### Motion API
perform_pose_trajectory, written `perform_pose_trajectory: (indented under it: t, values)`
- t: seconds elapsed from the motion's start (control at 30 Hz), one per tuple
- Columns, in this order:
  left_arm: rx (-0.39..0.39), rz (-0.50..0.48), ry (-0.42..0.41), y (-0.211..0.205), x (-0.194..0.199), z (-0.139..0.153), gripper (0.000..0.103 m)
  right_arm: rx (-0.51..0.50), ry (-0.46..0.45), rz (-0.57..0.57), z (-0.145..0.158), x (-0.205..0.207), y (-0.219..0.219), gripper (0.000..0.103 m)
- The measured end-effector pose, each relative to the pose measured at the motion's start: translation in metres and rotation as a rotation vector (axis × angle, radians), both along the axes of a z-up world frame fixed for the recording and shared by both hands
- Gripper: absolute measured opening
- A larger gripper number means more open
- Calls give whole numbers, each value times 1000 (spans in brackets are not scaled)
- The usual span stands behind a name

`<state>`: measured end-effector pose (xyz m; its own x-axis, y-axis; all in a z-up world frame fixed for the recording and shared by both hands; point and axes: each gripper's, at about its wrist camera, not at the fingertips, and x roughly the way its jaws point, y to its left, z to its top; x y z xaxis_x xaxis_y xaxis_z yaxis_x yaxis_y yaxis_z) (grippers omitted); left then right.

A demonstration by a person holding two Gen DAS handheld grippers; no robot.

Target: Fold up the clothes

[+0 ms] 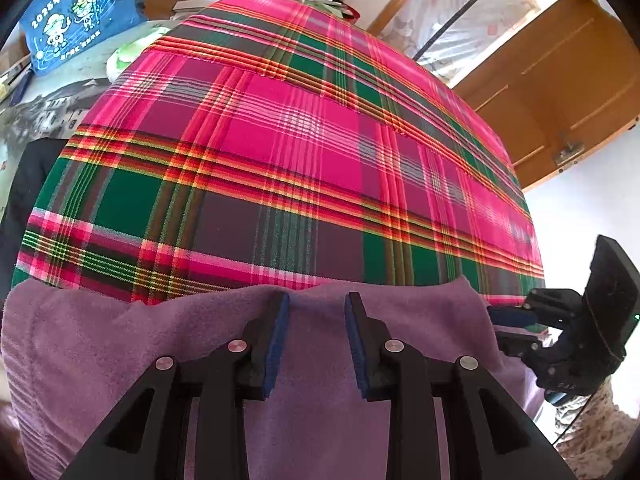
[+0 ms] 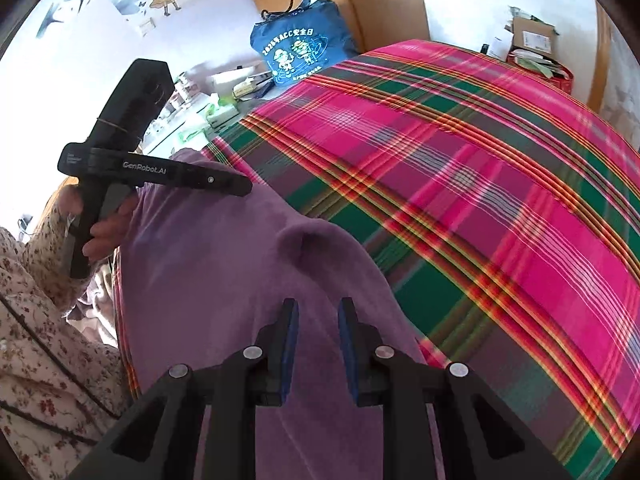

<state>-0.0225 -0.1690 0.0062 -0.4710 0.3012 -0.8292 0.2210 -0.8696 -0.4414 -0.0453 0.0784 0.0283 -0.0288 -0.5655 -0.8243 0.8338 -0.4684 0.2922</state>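
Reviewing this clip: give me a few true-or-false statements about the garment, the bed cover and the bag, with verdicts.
1. The purple garment lies on a plaid cloth. True.
2. The plaid cloth is blue and white. False: it is mostly pink, green and red.
3. A blue bag with printed cartoon figures stands beyond the plaid cloth. True.
4. The garment is neatly folded into a small square. False: it lies spread out with a raised wrinkle.
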Motion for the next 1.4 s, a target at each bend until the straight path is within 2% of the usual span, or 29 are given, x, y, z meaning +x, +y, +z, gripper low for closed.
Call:
perform_pose_trajectory:
  t: [0.13, 0.6, 0.7, 0.93, 1.03, 1.4]
  values:
    - [4, 0, 2, -1, 0, 0, 31, 43, -24, 6, -15, 0, -10, 23]
    - [16, 1, 9, -2, 0, -1, 31, 56, 12, 28, -14, 9, -18, 23]
    - [18, 4, 9, -2, 0, -1, 31, 48, 13, 25, -14, 11, -18, 17]
    - [19, 5, 10, -1, 1, -1, 31, 55, 38, 40, -14, 14, -26, 15]
    - [21, 7, 10, -1, 1, -1, 31, 55, 44, 35, -14, 14, -26, 9]
    - [22, 10, 10, -2, 1, -1, 31, -13, 10, -111, -9, -10, -2, 5]
